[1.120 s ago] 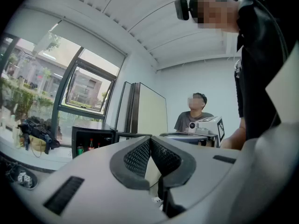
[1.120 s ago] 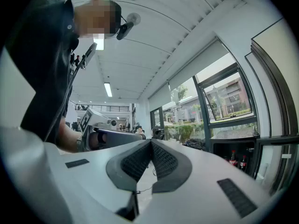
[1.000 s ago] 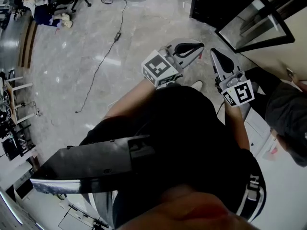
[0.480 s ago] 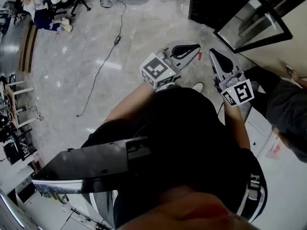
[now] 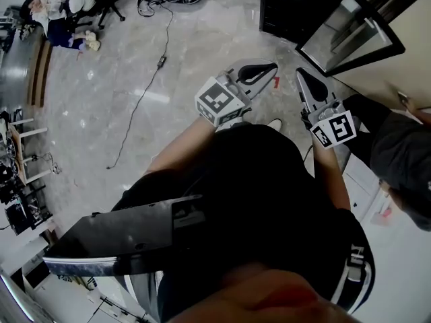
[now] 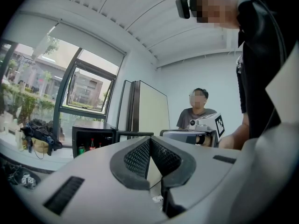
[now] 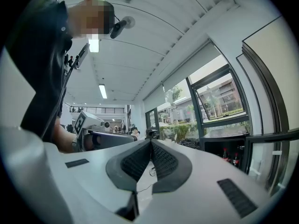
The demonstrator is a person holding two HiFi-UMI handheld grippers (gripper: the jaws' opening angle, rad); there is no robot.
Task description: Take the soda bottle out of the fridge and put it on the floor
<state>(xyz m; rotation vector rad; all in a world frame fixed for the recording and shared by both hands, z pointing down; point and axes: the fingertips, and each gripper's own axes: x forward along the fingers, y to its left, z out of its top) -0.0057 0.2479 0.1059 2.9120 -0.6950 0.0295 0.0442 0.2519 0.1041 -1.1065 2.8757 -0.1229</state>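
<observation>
The small black fridge [image 5: 291,11] stands open on the floor ahead, its glass door [image 5: 350,27] swung to the right. Soda bottles with red labels show on its shelf [image 6: 92,144] [image 7: 226,155], beside a green can [image 6: 81,149]. My left gripper [image 5: 273,71] and right gripper [image 5: 300,77] are held side by side at waist height, pointing level toward the fridge and well short of it. Both are shut with nothing between the pads [image 6: 149,140] [image 7: 150,142]. Each gripper shows in the other's view: the right gripper [image 6: 196,132], the left gripper [image 7: 96,130].
A person in a grey shirt [image 6: 198,112] sits just right of the fridge door. A cable [image 5: 145,86] runs across the marble floor at left, with chairs and clutter [image 5: 74,5] at far left. A window [image 6: 88,90] rises behind the fridge.
The head view has shifted, so the fridge and its door sit slightly lower and further left in frame. The right gripper has slid a little; both stay shut and empty.
</observation>
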